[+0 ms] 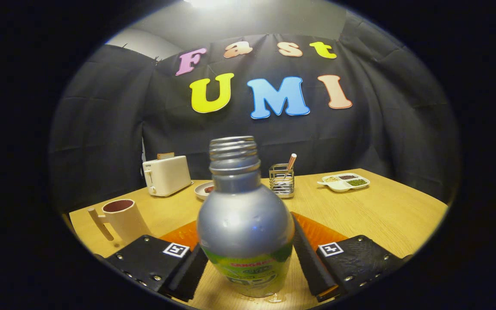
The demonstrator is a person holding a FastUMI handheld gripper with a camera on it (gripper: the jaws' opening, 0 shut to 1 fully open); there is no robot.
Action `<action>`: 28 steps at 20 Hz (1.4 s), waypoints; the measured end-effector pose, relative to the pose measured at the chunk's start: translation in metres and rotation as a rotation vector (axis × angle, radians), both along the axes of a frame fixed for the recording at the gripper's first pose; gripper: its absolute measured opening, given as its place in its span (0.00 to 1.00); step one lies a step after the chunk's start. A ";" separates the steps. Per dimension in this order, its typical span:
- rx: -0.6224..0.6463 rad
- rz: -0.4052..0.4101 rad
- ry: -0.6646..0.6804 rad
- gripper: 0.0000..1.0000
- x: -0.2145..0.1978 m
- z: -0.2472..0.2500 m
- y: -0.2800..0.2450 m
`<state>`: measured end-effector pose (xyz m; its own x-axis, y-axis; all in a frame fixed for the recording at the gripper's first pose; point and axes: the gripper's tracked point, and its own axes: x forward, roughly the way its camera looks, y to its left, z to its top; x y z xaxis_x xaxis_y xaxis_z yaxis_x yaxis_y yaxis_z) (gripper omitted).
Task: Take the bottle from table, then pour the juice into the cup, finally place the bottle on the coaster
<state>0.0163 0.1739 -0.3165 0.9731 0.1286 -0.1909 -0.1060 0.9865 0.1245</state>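
Uncapped bottle (245,224) stands upright between the jaws, which clamp its body low, ready for pouring; cup (124,217) waits near the desk's left edge.

One bottle (245,224), one cup (121,218), one toaster (166,175), one coaster (317,230)

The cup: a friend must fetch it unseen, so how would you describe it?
On the wooden table, look in front of the white toaster, beyond the gripper shut on the bottle. The cup is the cream mug with a dark inside and a straight handle.
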 end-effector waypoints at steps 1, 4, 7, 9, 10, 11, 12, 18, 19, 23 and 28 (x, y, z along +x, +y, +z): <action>-0.011 0.006 0.000 0.85 -0.002 0.003 0.002; -0.058 0.021 -0.013 0.82 -0.001 0.012 0.006; -0.148 0.054 -0.047 0.82 0.002 0.028 0.019; -0.218 0.079 -0.061 0.82 0.008 0.037 0.029; -0.248 0.092 -0.059 0.82 0.013 0.039 0.035; -0.277 0.109 -0.054 0.82 0.017 0.040 0.041; -0.308 0.123 -0.047 0.82 0.021 0.040 0.048; -0.504 0.192 -0.057 0.82 0.041 0.043 0.082; -0.543 0.200 -0.061 0.82 0.044 0.042 0.086; -0.706 0.242 -0.076 0.82 0.052 0.036 0.105; -0.889 0.274 -0.094 0.82 0.058 0.026 0.117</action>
<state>0.0741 0.2905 -0.2909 0.9470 0.2001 -0.2512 -0.3200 0.6545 -0.6850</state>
